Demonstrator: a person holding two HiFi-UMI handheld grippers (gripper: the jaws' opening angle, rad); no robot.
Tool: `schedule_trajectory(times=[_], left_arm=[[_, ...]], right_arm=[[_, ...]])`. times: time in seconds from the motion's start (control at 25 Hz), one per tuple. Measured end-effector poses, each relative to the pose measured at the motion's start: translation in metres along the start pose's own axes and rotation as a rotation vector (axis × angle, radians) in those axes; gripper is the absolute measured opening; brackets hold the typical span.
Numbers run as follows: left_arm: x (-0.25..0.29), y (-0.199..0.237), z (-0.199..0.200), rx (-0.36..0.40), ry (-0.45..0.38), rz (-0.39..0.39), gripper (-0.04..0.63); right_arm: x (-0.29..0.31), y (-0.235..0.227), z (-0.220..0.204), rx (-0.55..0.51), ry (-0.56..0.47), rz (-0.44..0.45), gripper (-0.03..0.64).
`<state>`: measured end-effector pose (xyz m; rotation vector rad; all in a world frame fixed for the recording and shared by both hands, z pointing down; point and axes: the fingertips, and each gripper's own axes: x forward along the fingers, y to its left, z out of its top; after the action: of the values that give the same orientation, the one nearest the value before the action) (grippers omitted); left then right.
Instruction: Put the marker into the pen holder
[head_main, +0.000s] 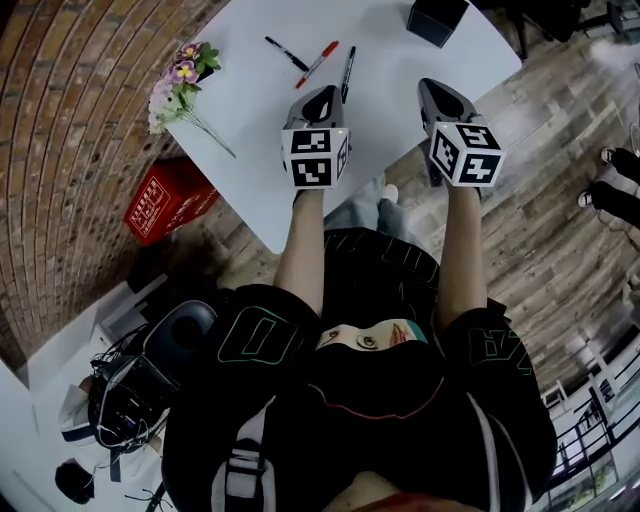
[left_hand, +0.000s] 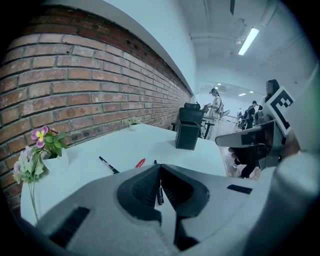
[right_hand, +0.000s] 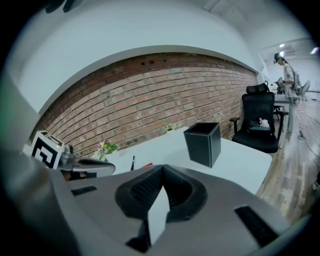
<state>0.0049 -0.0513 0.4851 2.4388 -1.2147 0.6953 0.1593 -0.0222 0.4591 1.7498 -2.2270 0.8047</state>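
Three markers lie on the white table (head_main: 400, 100): a black marker (head_main: 287, 53), a red marker (head_main: 318, 63) and a second black marker (head_main: 347, 73). The black square pen holder (head_main: 437, 18) stands at the table's far right corner. My left gripper (head_main: 322, 97) hovers just short of the second black marker, jaws shut and empty. My right gripper (head_main: 432, 90) hangs shut and empty to the right, short of the holder. The left gripper view has the red marker (left_hand: 140, 162), a black marker (left_hand: 107, 165) and the holder (left_hand: 187, 135). Ahead in the right gripper view is the holder (right_hand: 202, 143).
A small pot of flowers (head_main: 180, 80) rests at the table's left edge, against the brick wall. A red box (head_main: 165, 200) sits on the floor below it. An office chair (right_hand: 261, 122) stands beyond the table. Someone's shoes (head_main: 612, 180) show at the right.
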Motion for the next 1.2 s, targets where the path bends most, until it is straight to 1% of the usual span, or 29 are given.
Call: schedule_trajectory(times=[0.32, 0.56, 0.76, 1.0, 1.2], left_arm=[[0.006, 0.006, -0.003, -0.021, 0.017, 0.019, 0.002], [0.01, 0.016, -0.003, -0.037, 0.021, 0.034, 0.002], [0.01, 0.025, -0.004, -0.063, 0.027, 0.04, 0.002], [0.014, 0.042, -0.006, -0.09, 0.03, 0.058, 0.002], [0.017, 0.055, -0.008, -0.106, 0.032, 0.071, 0.002]], right_arm=[[0.049, 0.027, -0.009, -0.019, 0.125, 0.087, 0.005], [0.087, 0.038, -0.019, -0.032, 0.217, 0.104, 0.018], [0.112, 0.044, -0.027, -0.022, 0.285, 0.091, 0.059], [0.14, 0.042, -0.036, 0.014, 0.362, 0.039, 0.114], [0.157, 0.043, -0.04, 0.003, 0.41, -0.003, 0.129]])
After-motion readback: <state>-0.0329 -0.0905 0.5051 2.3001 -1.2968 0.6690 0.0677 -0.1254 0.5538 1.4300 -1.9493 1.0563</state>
